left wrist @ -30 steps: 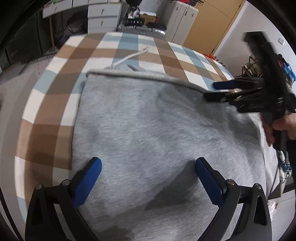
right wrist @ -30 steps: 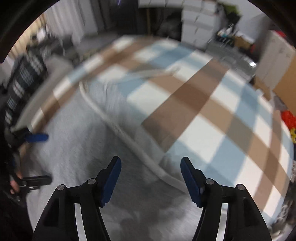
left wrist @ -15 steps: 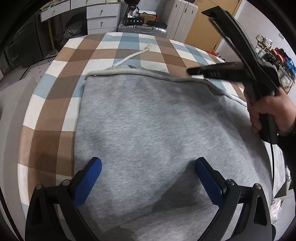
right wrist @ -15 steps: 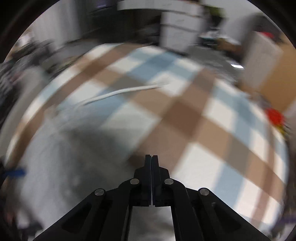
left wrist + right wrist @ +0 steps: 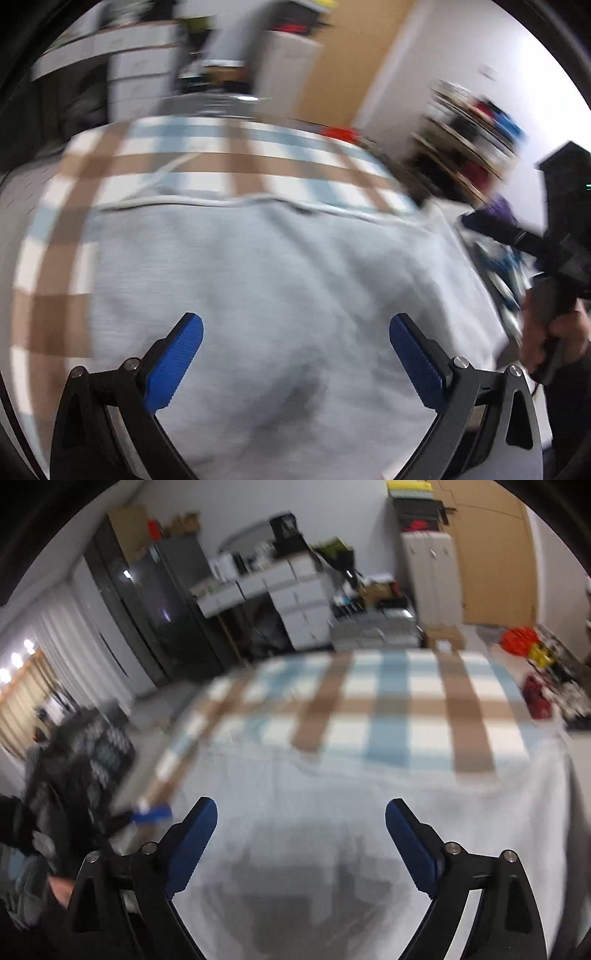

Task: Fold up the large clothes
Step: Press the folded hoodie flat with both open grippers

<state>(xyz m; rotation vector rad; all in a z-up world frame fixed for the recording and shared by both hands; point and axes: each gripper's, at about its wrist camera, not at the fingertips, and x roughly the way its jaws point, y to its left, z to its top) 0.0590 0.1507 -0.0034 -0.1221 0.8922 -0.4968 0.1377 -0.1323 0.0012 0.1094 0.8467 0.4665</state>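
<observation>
Grey sweatshirt lies flat on the checked surface; left claw spread, right claw opening, both empty above it.

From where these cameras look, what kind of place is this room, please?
Probably a lived-in room at home, a bedroom or storage room. A grey garment lies on a surface under a checked cover, and behind it stand white drawer units, a tall white cabinet and cluttered shelves.

White drawers, wooden door, dark cabinet
</observation>
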